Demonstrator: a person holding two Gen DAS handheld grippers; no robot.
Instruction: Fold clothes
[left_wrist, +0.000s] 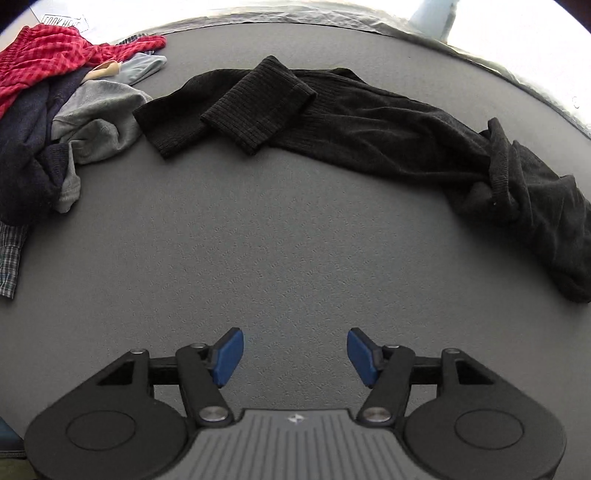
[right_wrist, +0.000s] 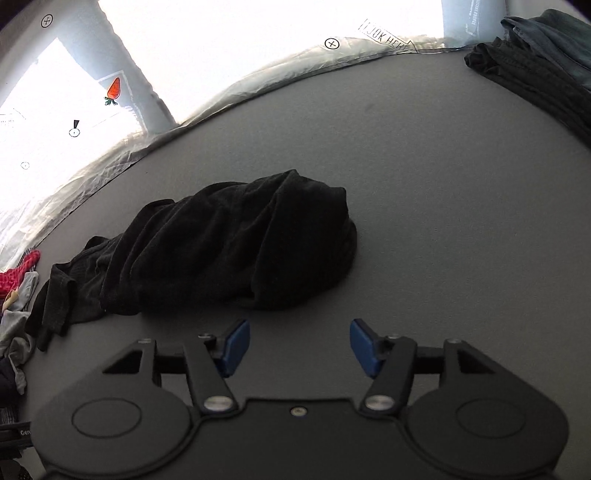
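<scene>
A black knit garment (left_wrist: 369, 125) lies crumpled across the far part of the grey table (left_wrist: 280, 236), one ribbed sleeve end folded over at its left and a bunched mass at the right. In the right wrist view the same black garment (right_wrist: 236, 251) sits as a rumpled heap just ahead of the fingers. My left gripper (left_wrist: 294, 356) hovers open over bare table, well short of the garment, nothing between its blue pads (left_wrist: 229, 356). My right gripper (right_wrist: 300, 347) is open too, close to the heap's near edge, with nothing between its blue pads (right_wrist: 364, 347).
A pile of unfolded clothes (left_wrist: 55, 110), red checked, navy and grey, sits at the left. Folded dark garments (right_wrist: 543, 62) are stacked at the far right corner. A crinkled clear plastic sheet (right_wrist: 110, 166) lines the table's far edge.
</scene>
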